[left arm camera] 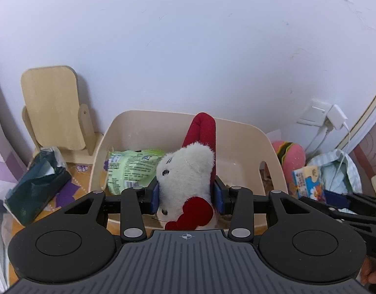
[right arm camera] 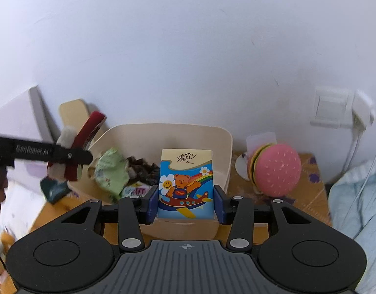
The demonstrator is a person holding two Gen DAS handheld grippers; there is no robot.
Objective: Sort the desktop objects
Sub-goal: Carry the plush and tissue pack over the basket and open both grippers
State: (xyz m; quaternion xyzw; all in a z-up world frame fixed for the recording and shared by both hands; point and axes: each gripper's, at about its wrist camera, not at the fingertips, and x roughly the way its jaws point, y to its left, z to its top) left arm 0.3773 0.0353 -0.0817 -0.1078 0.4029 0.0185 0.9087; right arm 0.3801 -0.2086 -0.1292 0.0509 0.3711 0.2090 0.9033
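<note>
My left gripper [left arm camera: 186, 193] is shut on a white plush toy [left arm camera: 188, 171] with red ears and a red bow, held over the cream bin [left arm camera: 239, 132]. The toy and left gripper also show at the left of the right wrist view [right arm camera: 70, 147]. My right gripper [right arm camera: 185, 198] is shut on a tissue pack [right arm camera: 185, 183] printed with a bear in a plane, held above the near rim of the same bin [right arm camera: 222, 142]. A green snack bag [left arm camera: 131, 169] lies inside the bin, and also shows in the right wrist view [right arm camera: 112, 171].
A pink burger toy [right arm camera: 276, 169] lies right of the bin. A wooden stand [left arm camera: 53, 107] leans at the wall on the left, with a dark green bag [left arm camera: 38, 188] before it. A light blue cloth [right arm camera: 354, 208] and a wall socket with charger [right arm camera: 339, 107] are at right.
</note>
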